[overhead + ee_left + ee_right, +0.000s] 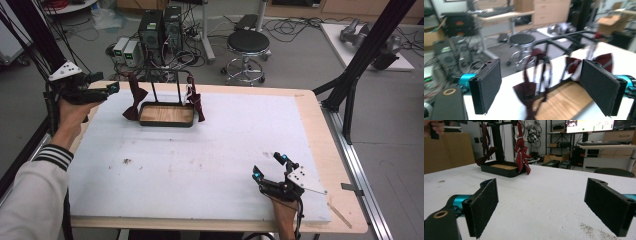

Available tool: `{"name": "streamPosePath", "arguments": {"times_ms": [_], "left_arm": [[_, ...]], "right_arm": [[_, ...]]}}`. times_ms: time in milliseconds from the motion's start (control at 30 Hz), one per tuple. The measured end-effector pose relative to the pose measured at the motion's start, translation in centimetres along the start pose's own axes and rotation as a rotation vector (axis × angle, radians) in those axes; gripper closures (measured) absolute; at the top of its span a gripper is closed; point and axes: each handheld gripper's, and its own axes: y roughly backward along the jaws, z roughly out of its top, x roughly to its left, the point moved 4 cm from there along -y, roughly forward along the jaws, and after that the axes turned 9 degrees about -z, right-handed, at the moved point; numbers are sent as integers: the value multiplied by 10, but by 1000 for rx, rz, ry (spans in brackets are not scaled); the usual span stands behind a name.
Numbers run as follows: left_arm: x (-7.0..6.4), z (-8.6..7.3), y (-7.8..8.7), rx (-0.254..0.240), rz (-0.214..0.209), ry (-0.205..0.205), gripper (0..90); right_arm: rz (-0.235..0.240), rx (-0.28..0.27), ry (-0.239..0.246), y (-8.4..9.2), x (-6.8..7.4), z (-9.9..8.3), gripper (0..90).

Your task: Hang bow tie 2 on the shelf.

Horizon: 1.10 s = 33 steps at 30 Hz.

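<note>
- Two dark red bow ties (135, 97) hang from the black rack (165, 75) at upper centre of the high view, one on each side, their lower ends reaching the wooden-bottomed tray (166, 114).
- Left tongs (111, 90), at upper left, sit just beside the left tie, spread wide with nothing gripped.
- Right tongs (270, 166), lower right on the white tabletop (200, 160), are likewise wide apart and empty, well apart from the rack.
</note>
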Motion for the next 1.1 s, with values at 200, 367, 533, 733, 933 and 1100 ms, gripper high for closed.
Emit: {"name": "streamPosePath", "arguments": {"times_ms": [200,367,533,733,933,1100], "left_arm": [[-24,-13,12,-12,-58,-21,182],[-47,-31,21,-17,-96,-33,182],[-68,-48,33,-35,-101,-37,184],[-95,-67,47,-64,-113,-47,183],[-117,-95,56,-98,-107,-57,182],[-125,-125,58,-97,-107,-43,180]], "right_arm": [[1,-3,-1,1,0,0,111],[3,-1,4,0,0,0,111],[4,4,2,0,1,0,111],[2,-3,6,1,1,0,111],[2,-8,14,1,1,0,111],[0,-13,21,1,2,0,111]]}}
